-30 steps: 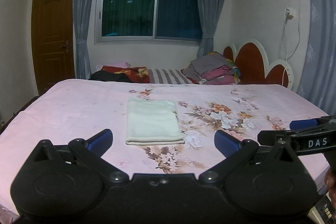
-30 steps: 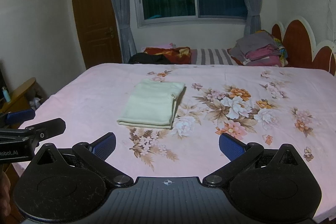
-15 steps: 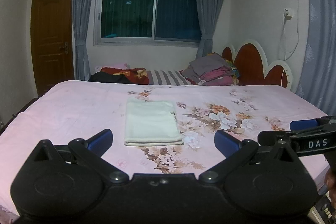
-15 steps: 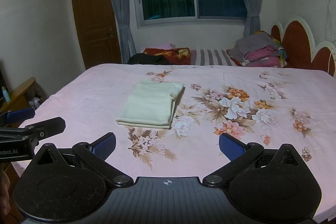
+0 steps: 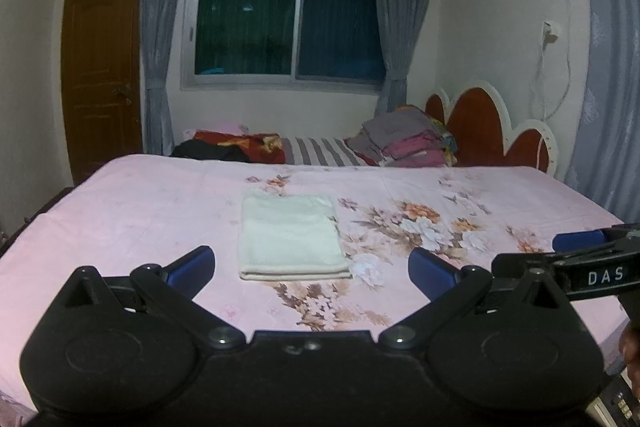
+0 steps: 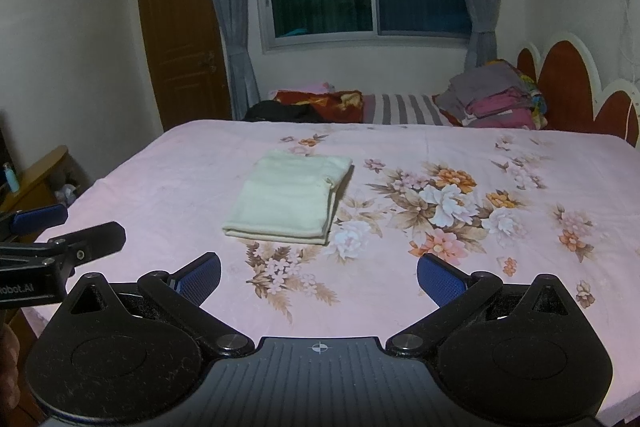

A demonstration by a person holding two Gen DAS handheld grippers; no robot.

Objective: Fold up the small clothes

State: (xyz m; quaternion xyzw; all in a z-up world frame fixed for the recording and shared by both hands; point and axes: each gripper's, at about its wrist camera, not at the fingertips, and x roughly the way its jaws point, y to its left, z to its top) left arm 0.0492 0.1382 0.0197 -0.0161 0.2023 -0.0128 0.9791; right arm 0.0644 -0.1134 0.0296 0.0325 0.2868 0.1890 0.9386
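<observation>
A pale cream garment (image 5: 292, 237) lies folded into a neat rectangle on the pink floral bedsheet (image 5: 160, 211), a little left of the bed's middle. The same folded garment (image 6: 288, 197) shows in the right wrist view. My left gripper (image 5: 311, 267) hovers over the near edge of the bed, open, with nothing between its blue pads. My right gripper (image 6: 319, 277) is also open and empty, held back from the cloth. Each gripper's blue-tipped fingers (image 5: 576, 241) appear at the side of the other's view.
A stack of folded clothes (image 5: 408, 139) sits at the far right by the red and white headboard (image 5: 488, 123). Dark and red bedding (image 5: 236, 145) lies at the far side. A wooden door (image 5: 102, 67) stands left, a bedside table (image 6: 36, 179) too.
Both views have tilted up slightly, so the folded garment sits a little lower in the frames. The garment itself has not moved and both grippers stay open.
</observation>
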